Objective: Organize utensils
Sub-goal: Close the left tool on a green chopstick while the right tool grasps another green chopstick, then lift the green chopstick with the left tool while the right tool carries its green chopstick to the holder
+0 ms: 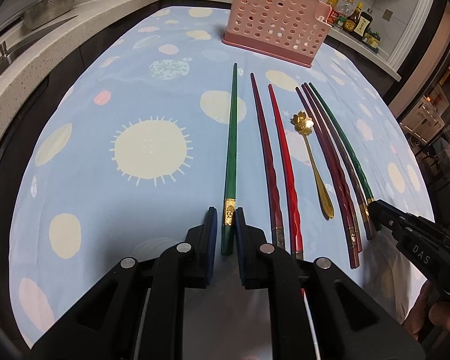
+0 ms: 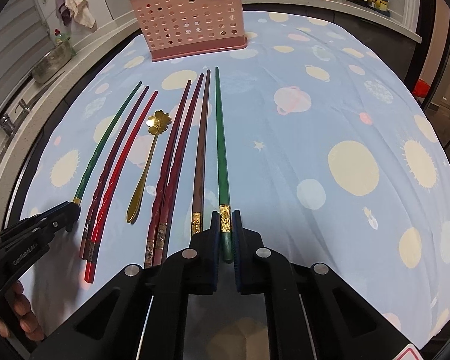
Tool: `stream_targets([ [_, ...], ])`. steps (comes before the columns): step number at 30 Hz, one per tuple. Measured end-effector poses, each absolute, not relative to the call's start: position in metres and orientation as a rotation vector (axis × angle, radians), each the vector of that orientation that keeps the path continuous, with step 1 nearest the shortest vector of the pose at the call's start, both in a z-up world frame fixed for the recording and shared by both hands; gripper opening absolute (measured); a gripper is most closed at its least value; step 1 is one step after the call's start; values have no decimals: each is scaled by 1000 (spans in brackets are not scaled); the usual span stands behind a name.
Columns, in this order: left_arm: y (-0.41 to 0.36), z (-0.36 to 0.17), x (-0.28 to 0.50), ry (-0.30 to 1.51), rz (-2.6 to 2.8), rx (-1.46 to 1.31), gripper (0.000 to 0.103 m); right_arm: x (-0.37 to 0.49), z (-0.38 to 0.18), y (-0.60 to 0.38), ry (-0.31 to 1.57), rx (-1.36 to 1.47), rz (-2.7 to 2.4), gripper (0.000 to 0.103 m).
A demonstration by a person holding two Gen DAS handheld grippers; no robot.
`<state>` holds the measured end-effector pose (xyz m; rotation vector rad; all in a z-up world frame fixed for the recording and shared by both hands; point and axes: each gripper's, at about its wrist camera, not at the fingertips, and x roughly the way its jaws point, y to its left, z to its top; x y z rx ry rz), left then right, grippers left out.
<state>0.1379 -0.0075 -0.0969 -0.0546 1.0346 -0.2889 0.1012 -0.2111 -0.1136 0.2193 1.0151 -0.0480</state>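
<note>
Several chopsticks and a gold flower-headed spoon (image 1: 313, 162) lie in a row on the blue patterned tablecloth (image 1: 135, 90). My left gripper (image 1: 226, 219) has its pads on either side of the gold-banded end of the leftmost green chopstick (image 1: 231, 150), which lies on the cloth. My right gripper (image 2: 225, 220) is closed in the same way on the rightmost green chopstick (image 2: 220, 138). Between them lie dark red, red and brown chopsticks (image 2: 177, 156). The spoon also shows in the right wrist view (image 2: 148, 162). A pink perforated utensil holder (image 1: 273, 21) stands upright at the far side and also shows in the right wrist view (image 2: 192, 18).
Kitchen counters surround the table: a sink and metal colander (image 1: 49, 6) at the left, sauce bottles (image 1: 355, 19) at the back right, a stove behind the holder. Wide bare cloth lies left of the row in the left view and right of it in the right view.
</note>
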Motion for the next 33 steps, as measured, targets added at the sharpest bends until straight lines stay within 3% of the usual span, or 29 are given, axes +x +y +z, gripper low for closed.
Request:
stream_targets([
  [25, -9, -96, 137, 1041, -306, -52, 7, 80, -88, -214, 963, 263, -26, 7],
  [33, -2, -69, 127, 1006, -318, -76, 7, 70, -57, -220, 890, 282, -26, 7],
])
